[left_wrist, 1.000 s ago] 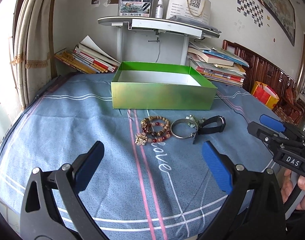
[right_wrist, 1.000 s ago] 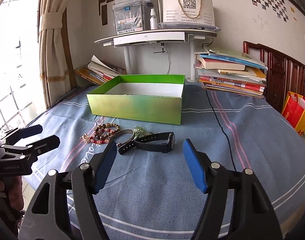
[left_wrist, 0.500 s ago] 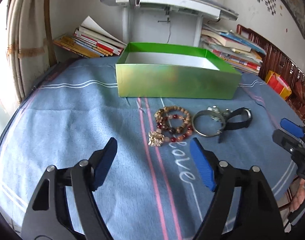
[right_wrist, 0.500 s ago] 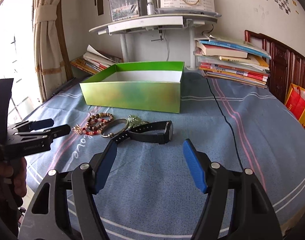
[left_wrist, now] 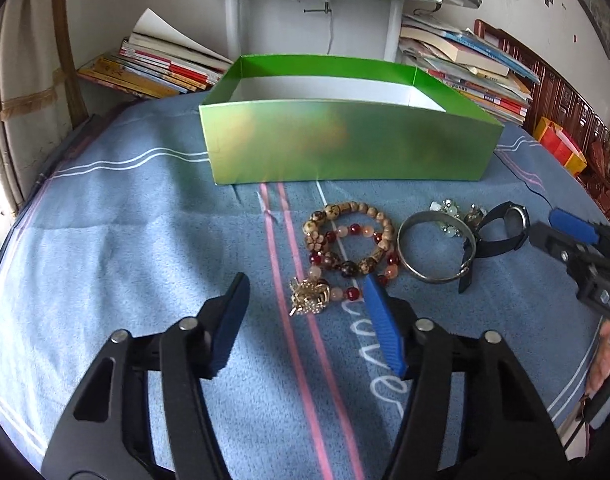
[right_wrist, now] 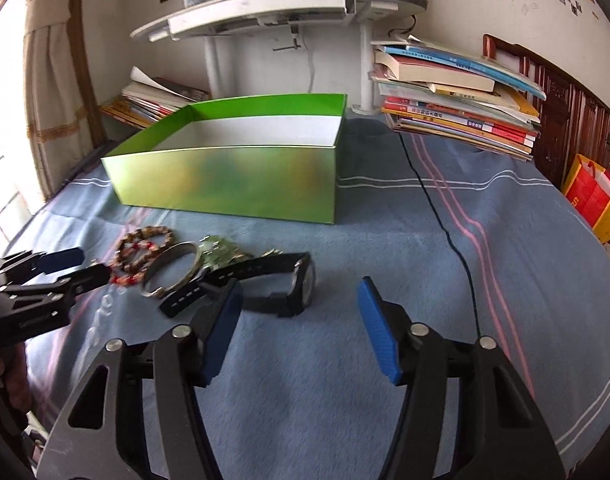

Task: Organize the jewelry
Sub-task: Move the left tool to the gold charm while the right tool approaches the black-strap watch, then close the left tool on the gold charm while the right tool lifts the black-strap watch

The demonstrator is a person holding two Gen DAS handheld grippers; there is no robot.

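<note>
Left gripper [left_wrist: 305, 312], jaws apart, hangs just before the beaded bracelets [left_wrist: 349, 244] and gold brooch [left_wrist: 309, 298]; only the right view shows the black watch [right_wrist: 281, 284] whole before the right gripper [right_wrist: 299, 310], jaws apart, green box [right_wrist: 233, 184] behind

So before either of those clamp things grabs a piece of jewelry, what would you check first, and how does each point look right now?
1. Left gripper open: ok, jaws spread.
2. Left gripper lined up with the gold brooch: ok, the brooch lies between and just ahead of the fingertips.
3. Brooch free of the beaded bracelets: cannot tell, they touch or overlap.
4. Right gripper open: ok, nothing held.
5. Right gripper lined up with the black wristwatch: ok, the watch lies just ahead, toward its left finger.
6. Green box open to receive items: ok, no lid; its floor is only partly visible.
</note>
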